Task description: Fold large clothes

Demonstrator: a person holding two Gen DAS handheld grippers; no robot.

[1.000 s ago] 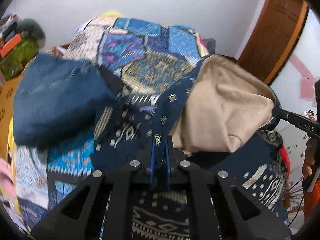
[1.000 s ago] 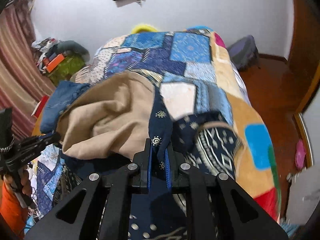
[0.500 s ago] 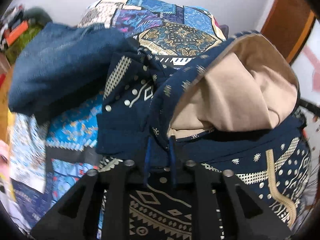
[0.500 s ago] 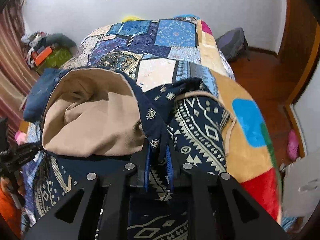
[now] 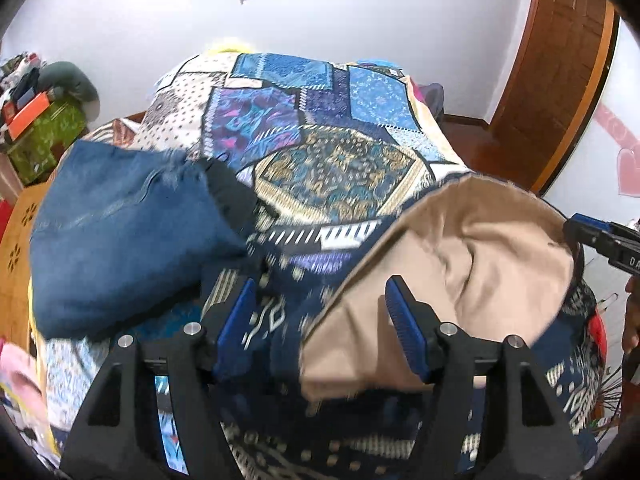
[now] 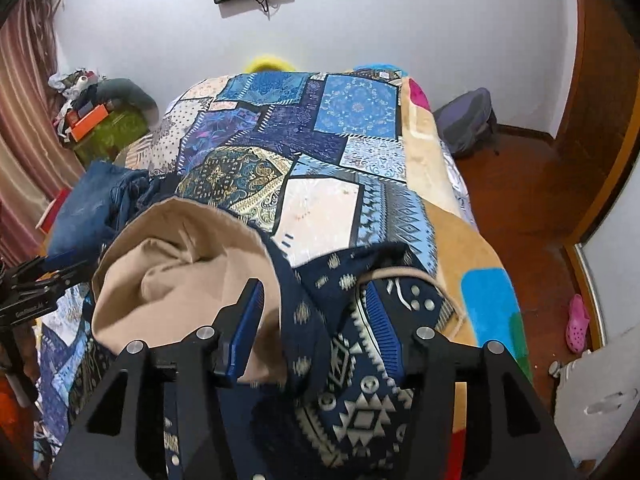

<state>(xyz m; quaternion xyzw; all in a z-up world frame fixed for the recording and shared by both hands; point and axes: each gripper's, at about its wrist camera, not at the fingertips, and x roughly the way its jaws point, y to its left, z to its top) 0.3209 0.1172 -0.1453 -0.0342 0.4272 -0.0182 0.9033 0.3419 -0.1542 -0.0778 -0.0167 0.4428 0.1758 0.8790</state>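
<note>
Now both grippers' jaws have just been opening — garment released.

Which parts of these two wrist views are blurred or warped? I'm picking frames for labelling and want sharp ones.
Left wrist: the navy patterned garment between the open left gripper is motion-smeared; the patchwork bedspread stays fairly sharp. Right wrist: mostly crisp, slight smear on the garment's hanging edge. Both views: fisheye bends the walls, corners dark.

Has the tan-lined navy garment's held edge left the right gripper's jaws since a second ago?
Yes. The right gripper has just been opening; the navy garment hangs loose between its pads, sagging toward the patchwork bedspread.
</note>
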